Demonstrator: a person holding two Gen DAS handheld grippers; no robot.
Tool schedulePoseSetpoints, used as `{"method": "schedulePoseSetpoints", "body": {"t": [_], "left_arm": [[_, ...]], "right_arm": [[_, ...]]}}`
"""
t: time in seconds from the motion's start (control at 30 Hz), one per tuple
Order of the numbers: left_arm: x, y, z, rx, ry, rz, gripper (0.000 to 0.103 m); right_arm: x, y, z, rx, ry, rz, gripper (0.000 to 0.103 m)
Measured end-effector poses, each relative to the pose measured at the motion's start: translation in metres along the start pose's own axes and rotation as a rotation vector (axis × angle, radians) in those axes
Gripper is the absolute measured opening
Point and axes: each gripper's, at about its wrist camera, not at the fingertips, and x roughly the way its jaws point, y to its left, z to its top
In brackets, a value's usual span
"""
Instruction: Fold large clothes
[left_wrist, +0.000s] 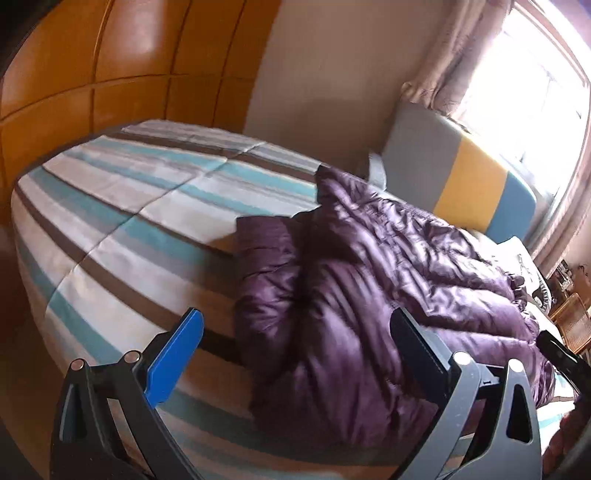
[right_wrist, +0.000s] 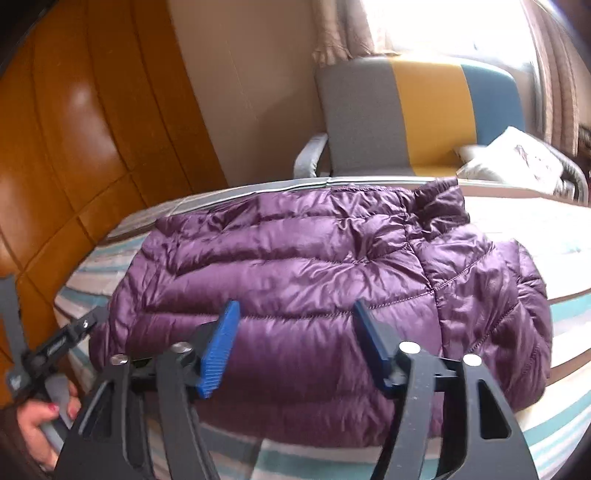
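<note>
A purple quilted down jacket (right_wrist: 295, 266) lies folded on the striped bedspread (right_wrist: 554, 236), its collar toward the far right. In the right wrist view my right gripper (right_wrist: 295, 312) hovers over the jacket's near edge, open, its blue pads (right_wrist: 221, 343) apart from the fabric. In the left wrist view the jacket (left_wrist: 369, 295) is bunched to the right on the bedspread (left_wrist: 129, 206). My left gripper (left_wrist: 295, 326) stands wide open above its left part, holding nothing. A hand (right_wrist: 40, 417) holds the left gripper's handle at the lower left of the right wrist view.
A glossy wooden wardrobe (left_wrist: 92, 74) runs along the bed's far left side. A chair with a grey, yellow and blue back (right_wrist: 413, 110) stands behind the bed by the curtained window (left_wrist: 535, 92). A white cushion (right_wrist: 517, 158) lies at the far right.
</note>
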Motion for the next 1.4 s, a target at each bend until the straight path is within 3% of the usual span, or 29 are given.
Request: {"method": "schedulePoseSetpoints", "body": {"t": [0.07,0.17,0.2,0.23,0.3,0.43,0.57,0.67,0.77,0.87,1.07,1.2,1.3,1.4], "left_arm": [[0.005,0.002,0.000,-0.019,0.031,-0.003,0.101],[0.006,0.009,-0.003,-0.064,0.049,-0.049,0.101],[0.006,0.009,-0.004,-0.068,0.059,-0.071,0.099],[0.008,0.008,-0.005,-0.071,0.072,-0.094,0.097],[0.010,0.003,-0.008,-0.073,0.099,-0.125,0.089],[0.019,-0.001,-0.014,-0.075,0.141,-0.152,0.081],[0.024,-0.004,-0.013,-0.091,0.144,-0.187,0.082],[0.031,-0.003,-0.011,-0.121,0.141,-0.223,0.082],[0.036,-0.002,-0.010,-0.156,0.129,-0.237,0.081],[0.042,0.003,-0.009,-0.222,0.128,-0.241,0.073],[0.054,0.017,-0.010,-0.385,0.164,-0.324,0.050],[0.061,0.019,-0.012,-0.473,0.196,-0.371,0.029],[0.041,-0.004,-0.003,-0.329,0.108,-0.315,0.023],[0.016,-0.029,0.007,-0.203,0.003,-0.327,0.021]], "right_arm": [[-0.005,0.005,-0.004,-0.019,-0.005,-0.018,0.059],[-0.008,0.007,-0.007,-0.036,-0.003,-0.051,0.044],[-0.009,0.007,-0.008,-0.039,-0.001,-0.053,0.034],[-0.008,0.005,-0.008,-0.036,0.004,-0.046,0.026],[-0.005,0.003,-0.009,-0.017,0.014,-0.022,0.019],[0.006,0.005,-0.012,-0.025,0.051,-0.014,0.018],[0.039,0.005,-0.028,-0.071,0.139,-0.046,0.016],[0.047,0.011,-0.037,-0.134,0.118,-0.078,0.016],[0.046,0.008,-0.039,-0.097,0.110,-0.065,0.016],[0.044,0.006,-0.041,-0.078,0.095,-0.056,0.016],[0.042,0.000,-0.043,-0.030,0.081,-0.028,0.016],[0.041,0.003,-0.044,-0.035,0.082,-0.039,0.016],[0.040,0.006,-0.044,-0.045,0.085,-0.052,0.016],[0.042,0.008,-0.043,-0.050,0.087,-0.062,0.016]]}}
